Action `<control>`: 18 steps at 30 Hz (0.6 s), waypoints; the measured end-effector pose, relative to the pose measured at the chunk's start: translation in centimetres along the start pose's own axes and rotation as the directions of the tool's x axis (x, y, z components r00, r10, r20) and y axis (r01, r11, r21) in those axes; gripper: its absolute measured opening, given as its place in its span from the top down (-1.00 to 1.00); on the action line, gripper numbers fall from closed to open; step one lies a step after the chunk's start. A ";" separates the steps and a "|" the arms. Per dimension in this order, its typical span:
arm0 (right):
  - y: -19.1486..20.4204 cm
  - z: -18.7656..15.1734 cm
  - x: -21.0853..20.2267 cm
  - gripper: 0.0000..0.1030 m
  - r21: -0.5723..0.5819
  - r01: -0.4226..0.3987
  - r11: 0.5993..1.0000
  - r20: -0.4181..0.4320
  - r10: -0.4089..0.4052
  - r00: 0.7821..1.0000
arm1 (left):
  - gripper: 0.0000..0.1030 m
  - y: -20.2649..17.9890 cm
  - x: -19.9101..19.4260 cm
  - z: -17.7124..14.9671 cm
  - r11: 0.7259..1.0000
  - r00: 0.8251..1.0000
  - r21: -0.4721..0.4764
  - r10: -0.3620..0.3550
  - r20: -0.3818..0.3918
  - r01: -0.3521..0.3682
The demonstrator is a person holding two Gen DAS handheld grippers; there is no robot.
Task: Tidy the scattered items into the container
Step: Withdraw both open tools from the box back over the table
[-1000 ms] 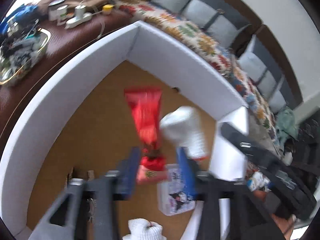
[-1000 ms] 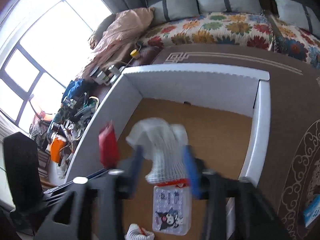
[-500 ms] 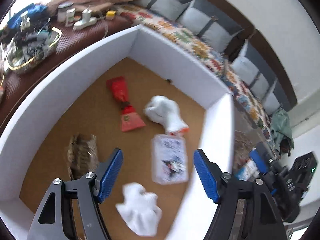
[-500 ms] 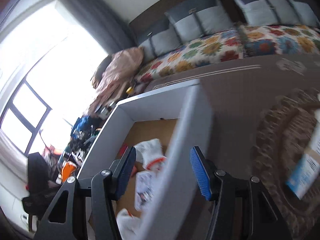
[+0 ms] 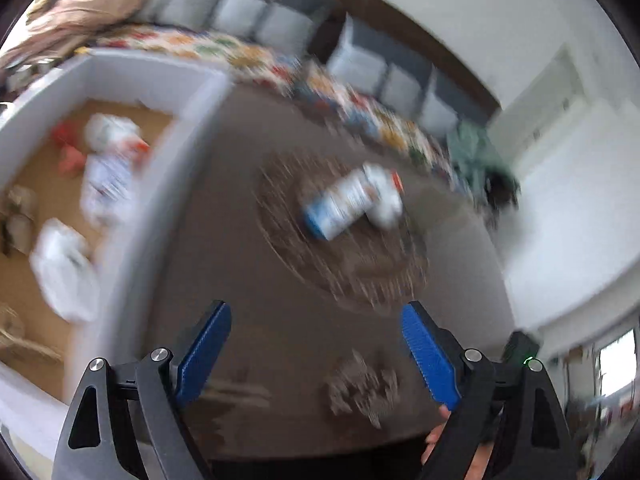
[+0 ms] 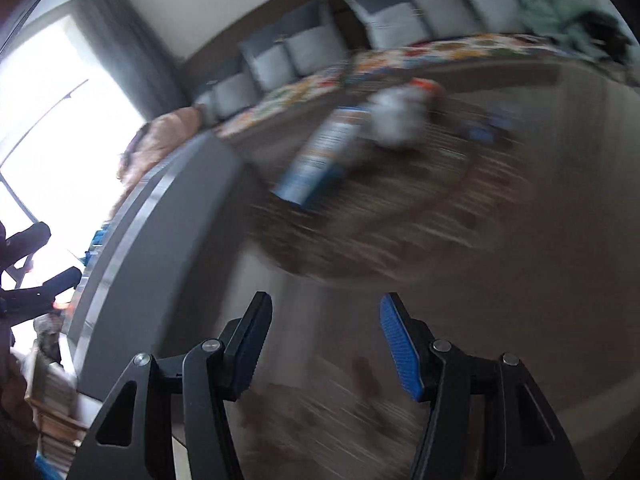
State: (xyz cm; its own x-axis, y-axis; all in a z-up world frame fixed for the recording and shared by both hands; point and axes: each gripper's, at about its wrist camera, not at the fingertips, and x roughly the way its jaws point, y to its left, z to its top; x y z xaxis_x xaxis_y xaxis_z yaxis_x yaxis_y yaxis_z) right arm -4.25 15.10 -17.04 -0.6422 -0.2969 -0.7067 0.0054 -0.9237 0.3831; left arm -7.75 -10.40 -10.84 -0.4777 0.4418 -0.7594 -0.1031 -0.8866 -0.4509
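Both views are motion-blurred. The white-walled box (image 5: 168, 184) with a cork-brown floor stands at the left and holds a red packet (image 5: 70, 152), a white net bag (image 5: 112, 132), a printed pouch (image 5: 106, 184) and a white cloth (image 5: 64, 268). On the brown table (image 5: 280, 320) lie a blue-and-white carton (image 5: 340, 204) (image 6: 324, 152) and a white bundle (image 5: 384, 192) (image 6: 396, 120) touching it. My left gripper (image 5: 316, 344) is open and empty over the table, right of the box. My right gripper (image 6: 324, 336) is open and empty beside the box's outer wall (image 6: 176, 240).
A sofa with grey cushions (image 5: 256, 20) and a floral cover (image 5: 360, 108) runs behind the table. A small blue item (image 6: 484, 132) lies far right on the patterned mat (image 6: 400, 216). A hand (image 5: 436, 440) shows under the left gripper. A bright window (image 6: 52, 128) is at left.
Both grippers let go of the red packet and the net bag inside the box, opened, and swung right out of the box toward the carton and white bundle on the table.
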 end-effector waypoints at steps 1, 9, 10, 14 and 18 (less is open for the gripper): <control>-1.3 -0.7 -0.9 -0.12 0.000 0.026 1.000 0.010 -0.026 1.000 | -0.69 -1.1 1.8 -1.3 1.000 0.999 0.013 -0.001 -0.036 0.001; -8.1 -3.0 -5.3 -0.12 0.071 0.133 0.988 0.071 -0.139 0.988 | -0.68 -5.8 9.0 -6.6 0.989 0.990 0.113 0.107 -0.089 -0.097; -8.7 -3.1 -5.5 -0.12 0.089 0.139 0.986 0.073 -0.146 0.987 | -0.68 -5.9 9.3 -6.7 0.986 0.989 0.125 0.122 -0.082 -0.111; -10.9 -3.6 -6.4 -0.12 0.162 0.160 0.974 0.081 -0.174 0.981 | -0.68 -6.7 10.4 -7.1 0.970 0.982 0.174 0.181 -0.052 -0.169; -11.5 -3.8 -6.3 -0.12 0.179 0.185 0.966 0.065 -0.199 0.978 | -0.68 -7.5 11.6 -7.5 0.949 0.971 0.220 0.238 -0.020 -0.228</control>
State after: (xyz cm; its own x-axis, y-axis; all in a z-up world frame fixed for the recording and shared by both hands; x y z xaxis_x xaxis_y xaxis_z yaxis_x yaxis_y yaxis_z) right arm 2.69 26.65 -19.24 -0.6791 -0.0907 -0.7284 -0.2506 -0.9040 0.3463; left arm -5.97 2.36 -19.79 -0.4712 0.2211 -0.8538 -0.1810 -0.9717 -0.1517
